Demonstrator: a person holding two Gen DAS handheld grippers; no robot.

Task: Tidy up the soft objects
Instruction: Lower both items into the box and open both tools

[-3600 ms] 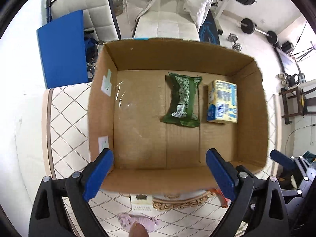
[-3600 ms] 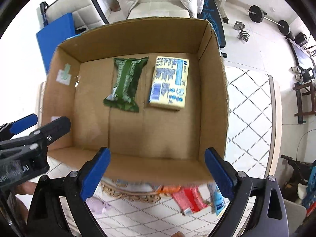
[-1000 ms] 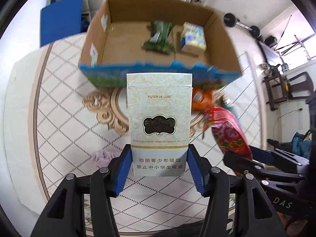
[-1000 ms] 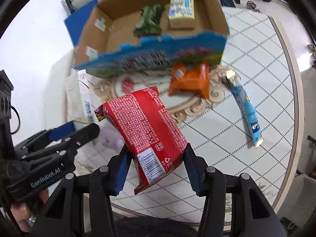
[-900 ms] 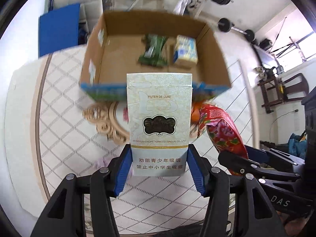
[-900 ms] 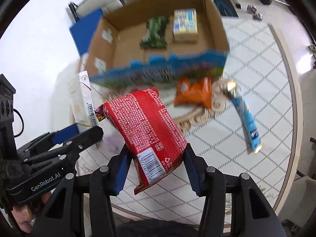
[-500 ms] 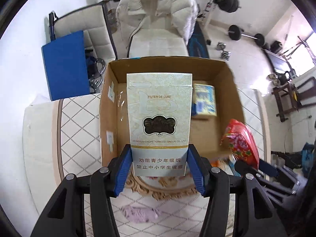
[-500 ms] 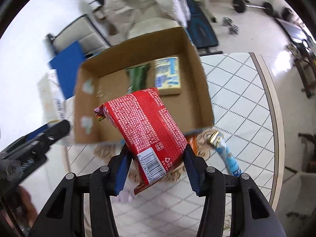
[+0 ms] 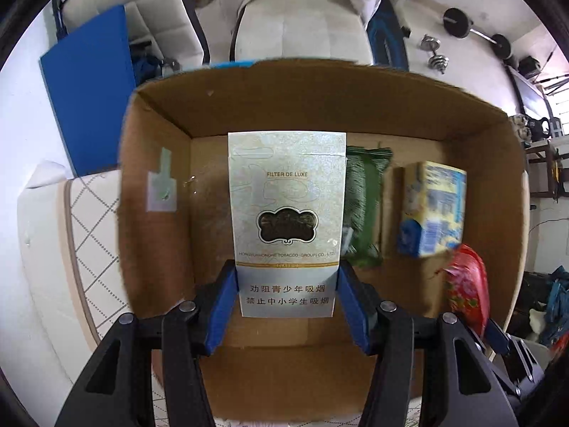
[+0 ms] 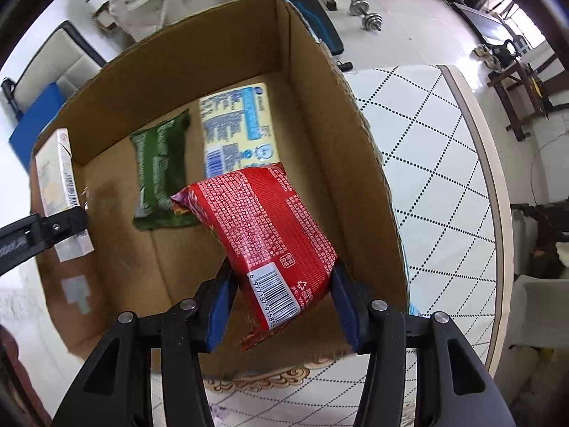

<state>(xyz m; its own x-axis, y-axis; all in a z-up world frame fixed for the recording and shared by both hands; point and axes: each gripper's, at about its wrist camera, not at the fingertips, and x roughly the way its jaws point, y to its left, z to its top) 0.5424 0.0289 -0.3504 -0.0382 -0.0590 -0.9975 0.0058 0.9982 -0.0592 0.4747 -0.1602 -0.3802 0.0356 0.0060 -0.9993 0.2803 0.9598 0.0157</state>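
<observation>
Two packs were held over the open cardboard box (image 9: 156,135), one in each hand-held gripper. The left hand-held gripper (image 9: 287,302) had its blue pads clamped on the lower sides of a pale cigarette pack (image 9: 286,213), which stood upright with its long axis pointing straight away from the camera, printed face toward the lens, over the left-centre of the box floor. The right hand-held gripper (image 10: 281,306) was closed on the barcode end of a red snack packet (image 10: 263,227); its long axis ran diagonally up and to the left, the crimped far end tilted toward the box middle.

On the box floor a green packet (image 10: 161,163) and a yellow-and-blue pack (image 10: 236,128) lay side by side, lengthwise toward the far wall, the yellow one nearer the right wall. Bare cardboard showed left of the green packet and along the near wall. The red packet hung close to the right wall, inside its rim.

The cigarette pack was cream with a dark emblem and a grey band of Chinese text; the red packet was glossy, covered in fine white print. The box sat on a bench (image 10: 444,178) with a white diamond-pattern cover.
</observation>
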